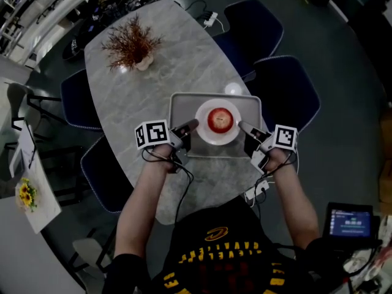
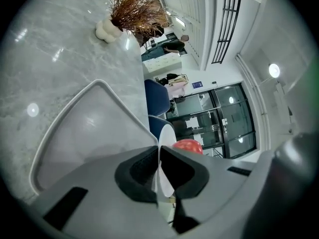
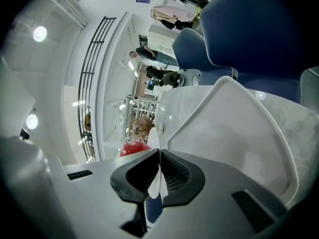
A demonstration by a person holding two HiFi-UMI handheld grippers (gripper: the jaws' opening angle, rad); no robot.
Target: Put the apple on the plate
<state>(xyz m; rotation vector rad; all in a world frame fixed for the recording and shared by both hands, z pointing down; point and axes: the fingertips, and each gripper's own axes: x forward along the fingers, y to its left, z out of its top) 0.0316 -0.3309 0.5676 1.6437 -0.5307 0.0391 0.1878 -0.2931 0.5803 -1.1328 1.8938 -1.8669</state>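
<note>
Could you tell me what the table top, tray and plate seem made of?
The table top looks like polished stone or a stone-look slab: grey veins, lamp glints. The tray seems smooth pale-grey plastic, rim rounded. The plate is thin, white, glossy; ceramic or plastic, unclear.

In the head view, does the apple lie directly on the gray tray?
No, the apple sits on the white plate, and that plate is over the tray.

Marble table point(image 1: 184, 60) — grey tray point(image 1: 184, 103), dried-plant vase point(image 1: 131, 45)
</note>
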